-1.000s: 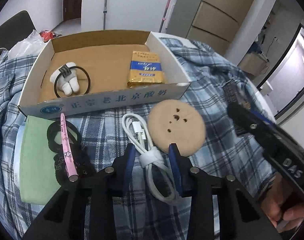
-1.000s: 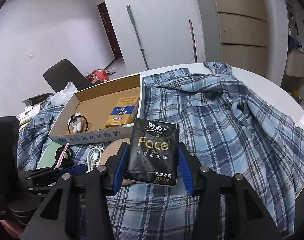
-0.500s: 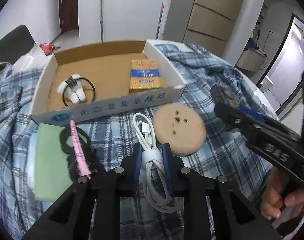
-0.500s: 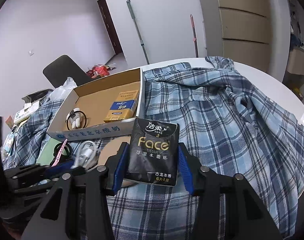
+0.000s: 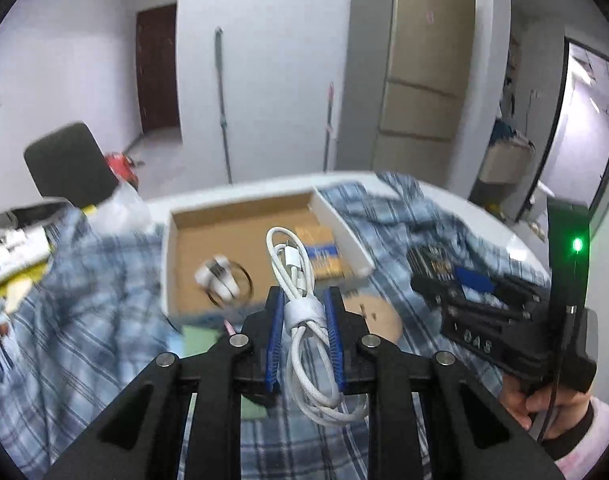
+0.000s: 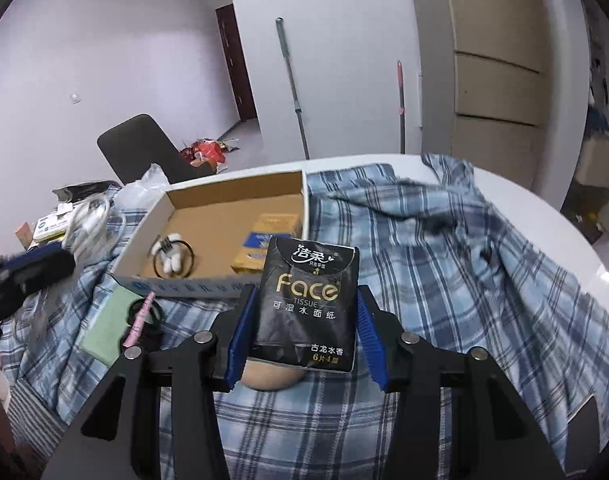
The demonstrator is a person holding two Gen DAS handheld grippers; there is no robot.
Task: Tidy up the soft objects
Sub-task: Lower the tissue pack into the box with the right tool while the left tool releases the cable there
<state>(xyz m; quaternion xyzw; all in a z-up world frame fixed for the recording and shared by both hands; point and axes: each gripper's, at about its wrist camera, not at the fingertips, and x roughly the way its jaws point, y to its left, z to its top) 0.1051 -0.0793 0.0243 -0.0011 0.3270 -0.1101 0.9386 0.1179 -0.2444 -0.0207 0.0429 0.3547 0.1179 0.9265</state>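
My left gripper (image 5: 304, 312) is shut on a coiled white cable (image 5: 300, 304) and holds it above the plaid cloth, in front of the cardboard box (image 5: 240, 216). My right gripper (image 6: 304, 320) is shut on a black Face tissue pack (image 6: 310, 300), held above a tan round pad (image 6: 270, 376). The box (image 6: 212, 196) holds a yellow-blue tissue pack (image 6: 264, 240) and a white hair tie with a black ring (image 6: 172, 260). The right gripper also shows in the left wrist view (image 5: 440, 280).
A blue plaid shirt (image 6: 444, 280) covers the white round table (image 6: 564, 232). A green cloth (image 6: 108, 328), black hair ties and a pink stick (image 6: 138, 320) lie left of the grippers. Clutter (image 6: 56, 224) and a dark chair (image 6: 140, 148) are at the left.
My left gripper closed on the white cable and lifted it off the cloth toward the box. My right gripper kept its hold on the tissue pack, nearly still.
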